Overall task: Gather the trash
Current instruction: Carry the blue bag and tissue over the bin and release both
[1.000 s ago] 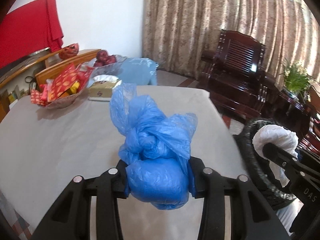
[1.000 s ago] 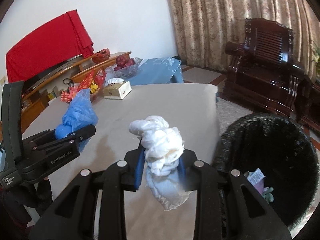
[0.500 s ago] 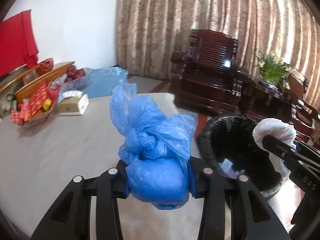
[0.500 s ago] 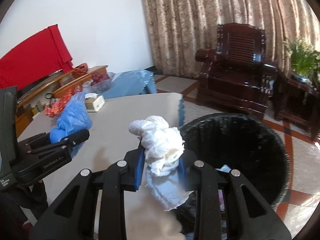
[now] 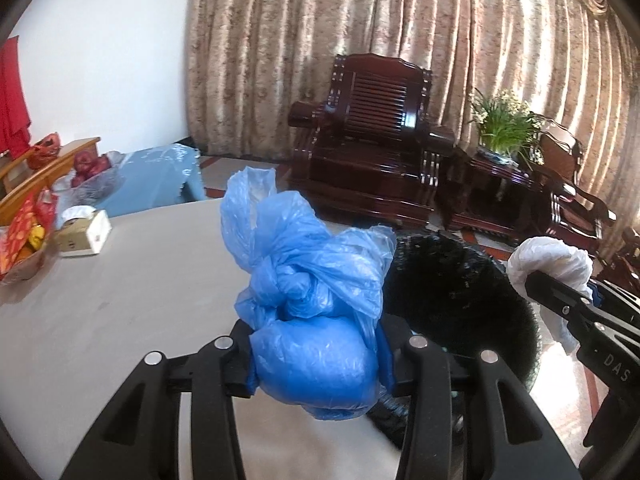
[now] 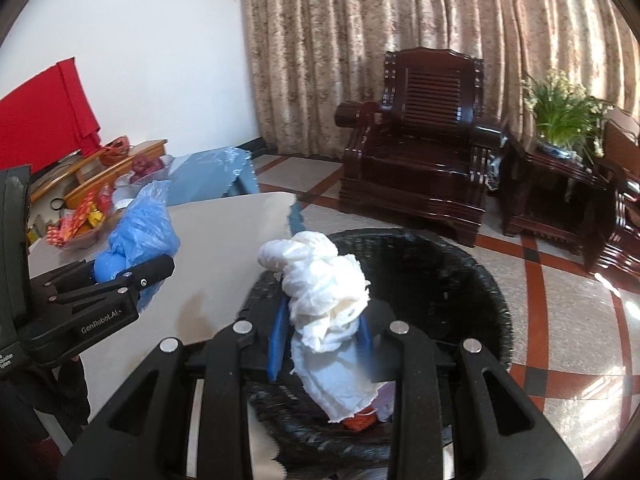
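Grippers both grip trash: our left gripper (image 5: 316, 354) clamps the knotted blue bag (image 5: 312, 304) over the table (image 5: 120, 300) edge; our right gripper (image 6: 320, 350) clamps white wadding (image 6: 324, 304) above the black bin (image 6: 452, 280), whose contents stay mostly hidden.

Lower left of the right wrist view, the left gripper (image 6: 120, 276) reads "GenRobot.AI" on its side; lower right of the left wrist view, the right gripper (image 5: 560, 300) shows "DAS"
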{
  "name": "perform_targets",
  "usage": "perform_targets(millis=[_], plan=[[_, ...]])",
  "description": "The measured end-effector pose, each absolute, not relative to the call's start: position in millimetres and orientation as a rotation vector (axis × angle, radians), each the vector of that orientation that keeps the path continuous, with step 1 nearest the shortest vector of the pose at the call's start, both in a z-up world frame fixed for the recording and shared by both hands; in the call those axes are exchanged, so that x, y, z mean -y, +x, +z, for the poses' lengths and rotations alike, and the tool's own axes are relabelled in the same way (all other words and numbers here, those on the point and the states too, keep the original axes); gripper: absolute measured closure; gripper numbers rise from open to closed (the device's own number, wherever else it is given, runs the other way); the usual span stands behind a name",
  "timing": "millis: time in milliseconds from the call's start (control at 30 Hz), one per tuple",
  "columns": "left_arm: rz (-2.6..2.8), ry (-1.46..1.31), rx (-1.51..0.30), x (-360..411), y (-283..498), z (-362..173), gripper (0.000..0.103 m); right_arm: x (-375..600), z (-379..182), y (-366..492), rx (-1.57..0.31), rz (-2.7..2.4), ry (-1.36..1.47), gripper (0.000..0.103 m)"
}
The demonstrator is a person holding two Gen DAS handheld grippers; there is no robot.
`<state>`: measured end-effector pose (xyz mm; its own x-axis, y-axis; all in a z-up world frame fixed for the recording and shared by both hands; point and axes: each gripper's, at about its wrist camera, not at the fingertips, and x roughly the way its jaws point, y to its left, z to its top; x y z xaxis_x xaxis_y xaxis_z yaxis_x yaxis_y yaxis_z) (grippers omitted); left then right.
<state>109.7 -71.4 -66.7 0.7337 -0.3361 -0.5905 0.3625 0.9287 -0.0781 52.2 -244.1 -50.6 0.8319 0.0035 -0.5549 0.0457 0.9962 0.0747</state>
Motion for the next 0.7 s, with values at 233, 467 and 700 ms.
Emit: perform_targets(millis=[233,467,700], plan=[[-0.430,0.054,-0.627,107.8,126.5,-67.5,0.060,272.8,-60.6,61.3,-0.599,-0.084,0.083,0.075],[-0.480,0.068,-0.633,146.8,147.6,-75.8,0.060,305.1,-76.4,77.5,-0.623,-0.134,0.095,0.074],[-0.558,0.083,-0.670,185.2,172.5,-92.4,0.049,325.3,-104.0,98.1,-0.669,-0.192,0.086,0.049]])
